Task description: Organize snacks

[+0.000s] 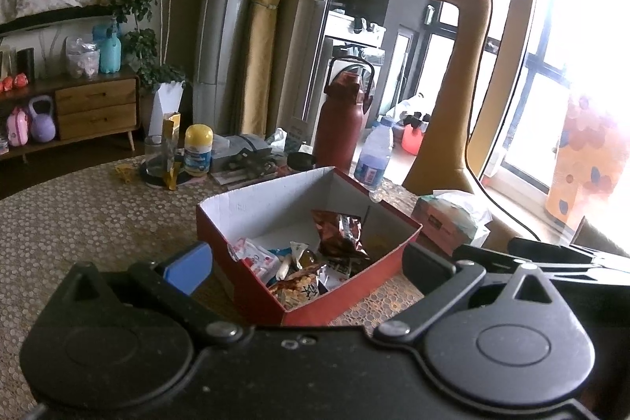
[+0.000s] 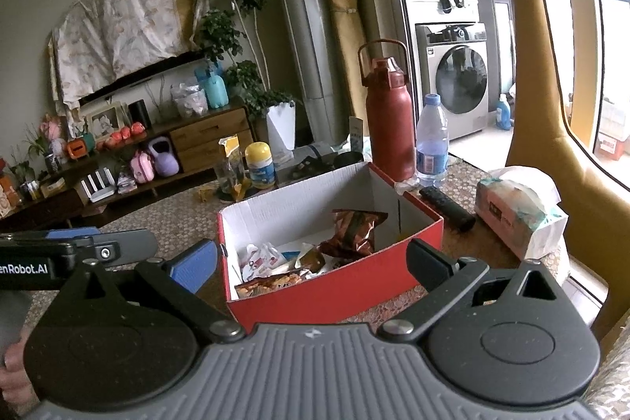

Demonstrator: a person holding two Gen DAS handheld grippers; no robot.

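- I hold my left gripper [image 1: 307, 262] low over the table [image 1: 78, 223], its jaws spread wide with nothing between them.
- My right gripper [image 2: 311, 260] is also spread wide and empty, pointed at the same spot.
- The red box [image 2: 334, 286] sits on the table just ahead of both grippers; in each wrist view its near corner falls between the two fingers, but neither finger touches it as far as I can tell.
- The snacks [image 2: 283, 262] lie heaped in the near end of the box, a jumble of white, orange and dark wrappers.
- A shiny brown bag [image 2: 354, 229] leans more upright than the rest, deeper in the box, close to the middle of its white floor.
- The far end of the box shows bare white cardboard.
- Beyond the box stand a dark red flask [image 2: 388, 121] and a water bottle [image 2: 432, 140], side by side.
- A black remote [image 2: 447, 207] lies just right of the box, and a tissue pack [image 2: 519, 211] sits further right.
- A yellow-lidded jar [image 2: 258, 164] stands behind the box to the left, well apart from my grippers.
- In the right wrist view, my left gripper shows at the left edge, beside the box.
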